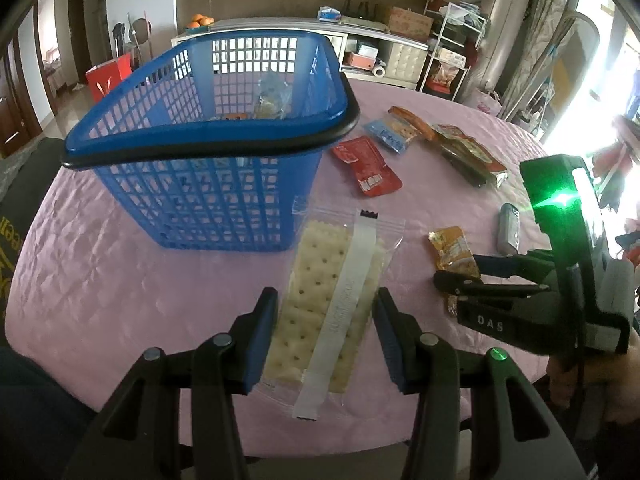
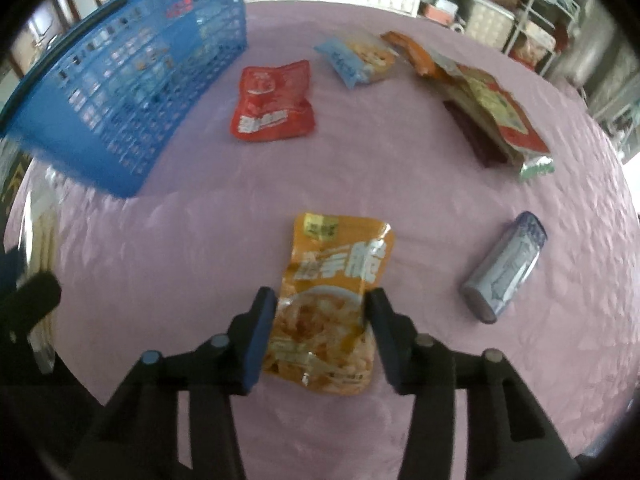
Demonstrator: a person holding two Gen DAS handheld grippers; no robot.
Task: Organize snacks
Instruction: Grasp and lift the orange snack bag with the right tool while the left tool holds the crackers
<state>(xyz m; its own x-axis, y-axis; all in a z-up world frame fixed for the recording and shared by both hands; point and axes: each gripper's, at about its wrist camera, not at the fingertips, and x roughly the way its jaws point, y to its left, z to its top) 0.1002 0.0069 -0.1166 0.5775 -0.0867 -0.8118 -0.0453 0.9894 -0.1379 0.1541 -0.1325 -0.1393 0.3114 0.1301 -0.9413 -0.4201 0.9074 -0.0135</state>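
Note:
A blue mesh basket (image 1: pixel 208 168) with a black handle stands on the pink table, with a few snacks inside; it also shows in the right wrist view (image 2: pixel 120 92). My left gripper (image 1: pixel 325 300) is open, its jaws on either side of a clear pack of crackers (image 1: pixel 320 304) lying in front of the basket. My right gripper (image 2: pixel 320 300) is open around an orange snack pouch (image 2: pixel 332 304) flat on the table; the gripper also shows in the left wrist view (image 1: pixel 464 276), where the pouch (image 1: pixel 452 250) lies under it.
A red pouch (image 2: pixel 272 102), a light blue packet (image 2: pixel 356 58), an orange stick pack (image 2: pixel 408 52) and a pile of larger packs (image 2: pixel 496 116) lie further back. A silver-blue tube (image 2: pixel 504 266) lies to the right. Shelves and a cabinet stand beyond the table.

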